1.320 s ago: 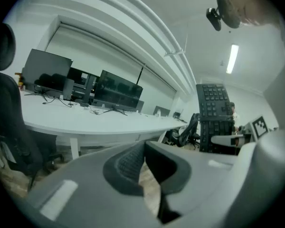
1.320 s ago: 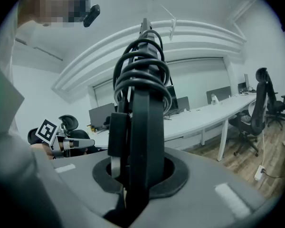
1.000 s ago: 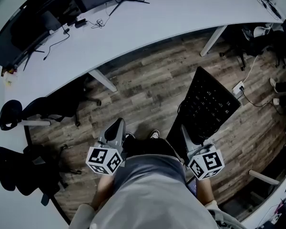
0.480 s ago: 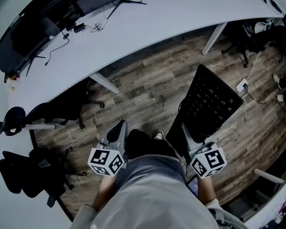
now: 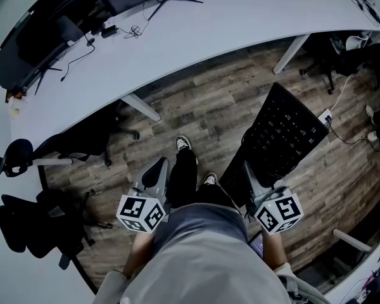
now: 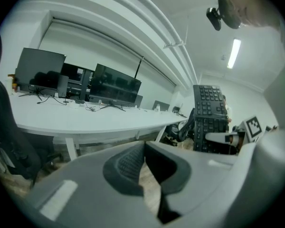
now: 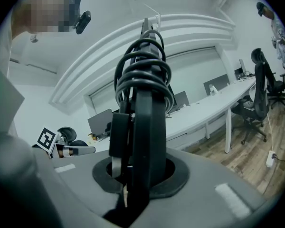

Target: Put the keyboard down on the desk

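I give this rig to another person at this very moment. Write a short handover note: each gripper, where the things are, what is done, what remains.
Left gripper: jaws together, nothing between them, held low in front of the body.
Right gripper: shut on the near edge of the black keyboard, which is tilted up over the wooden floor; its cable is coiled.
Desk: long and white, ahead across the floor.
Done: the keyboard is in the grip.
Left: reach the desk, lay the keyboard flat, open the right gripper.
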Available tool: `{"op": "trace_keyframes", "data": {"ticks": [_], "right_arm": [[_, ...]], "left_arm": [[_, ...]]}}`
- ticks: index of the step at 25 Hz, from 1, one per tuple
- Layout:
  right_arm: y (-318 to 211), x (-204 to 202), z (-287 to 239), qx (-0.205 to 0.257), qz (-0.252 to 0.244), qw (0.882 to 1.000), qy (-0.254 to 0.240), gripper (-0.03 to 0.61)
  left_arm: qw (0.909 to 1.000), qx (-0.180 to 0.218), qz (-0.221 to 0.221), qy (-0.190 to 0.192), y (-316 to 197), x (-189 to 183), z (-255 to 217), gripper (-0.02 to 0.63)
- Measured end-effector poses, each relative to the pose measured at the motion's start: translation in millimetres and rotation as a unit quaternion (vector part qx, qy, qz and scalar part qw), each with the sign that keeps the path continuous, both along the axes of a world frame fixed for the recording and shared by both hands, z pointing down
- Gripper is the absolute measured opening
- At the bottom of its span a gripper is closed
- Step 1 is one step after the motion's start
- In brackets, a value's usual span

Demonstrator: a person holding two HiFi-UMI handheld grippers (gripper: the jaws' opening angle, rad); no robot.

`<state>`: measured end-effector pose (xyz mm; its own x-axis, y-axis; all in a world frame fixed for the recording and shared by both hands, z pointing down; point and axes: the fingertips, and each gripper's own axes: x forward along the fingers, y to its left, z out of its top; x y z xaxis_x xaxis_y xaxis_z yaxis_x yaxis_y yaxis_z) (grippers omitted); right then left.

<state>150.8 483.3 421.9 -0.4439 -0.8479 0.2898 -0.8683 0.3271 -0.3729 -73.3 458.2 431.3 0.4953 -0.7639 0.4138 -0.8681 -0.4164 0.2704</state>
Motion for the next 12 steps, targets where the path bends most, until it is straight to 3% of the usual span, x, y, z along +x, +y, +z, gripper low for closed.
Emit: {"op": "trace_keyframes", "data": {"ticks": [8, 12], "right_arm": [[-39.2, -2.9, -2.8, 0.0, 0.002, 1.0, 0.006, 0.074], [-84.0, -11.9, -5.0, -0.013, 0.004, 1.0, 0.008, 0.074]], "left_arm": [[0.9999, 0.0, 0.001, 0.017, -44.1, 0.7, 3.4, 0.0], [0.9994, -0.014, 0.0, 0.031, -85.9, -6.4, 1.6, 0.0]]}}
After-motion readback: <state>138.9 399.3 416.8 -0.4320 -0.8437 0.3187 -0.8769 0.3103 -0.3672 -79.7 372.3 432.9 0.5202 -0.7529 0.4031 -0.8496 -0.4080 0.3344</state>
